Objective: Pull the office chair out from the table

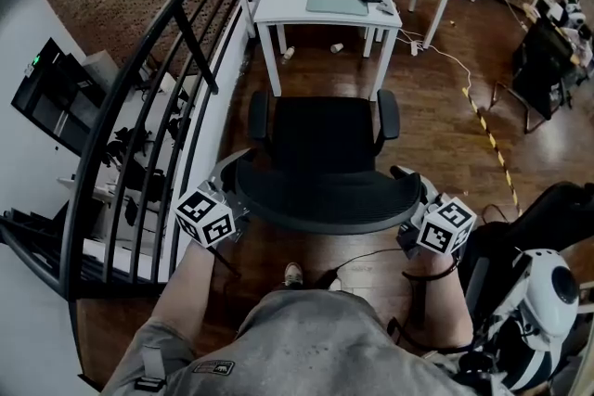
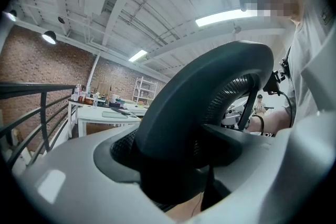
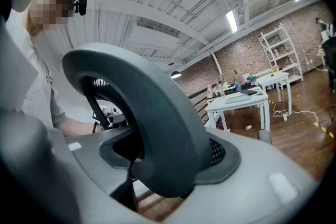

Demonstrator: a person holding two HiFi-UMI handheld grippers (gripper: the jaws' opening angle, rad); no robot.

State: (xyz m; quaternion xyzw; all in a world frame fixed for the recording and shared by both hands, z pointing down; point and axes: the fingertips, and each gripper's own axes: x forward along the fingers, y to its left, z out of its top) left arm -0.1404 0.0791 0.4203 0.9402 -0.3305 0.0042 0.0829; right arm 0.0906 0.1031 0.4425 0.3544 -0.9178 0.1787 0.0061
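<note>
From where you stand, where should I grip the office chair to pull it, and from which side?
Take the office chair by its backrest top rim, from behind, near both ends. It is a thick curved bar facing you; the left gripper and right gripper clamp it there.

Left gripper (image 1: 234, 188) and right gripper (image 1: 415, 190) are held about level, fingers of each clamped on the chair back (image 1: 325, 199).

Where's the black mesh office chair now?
The black mesh office chair stands mid head view, clear of the white table beyond it, backrest toward the person.
</note>
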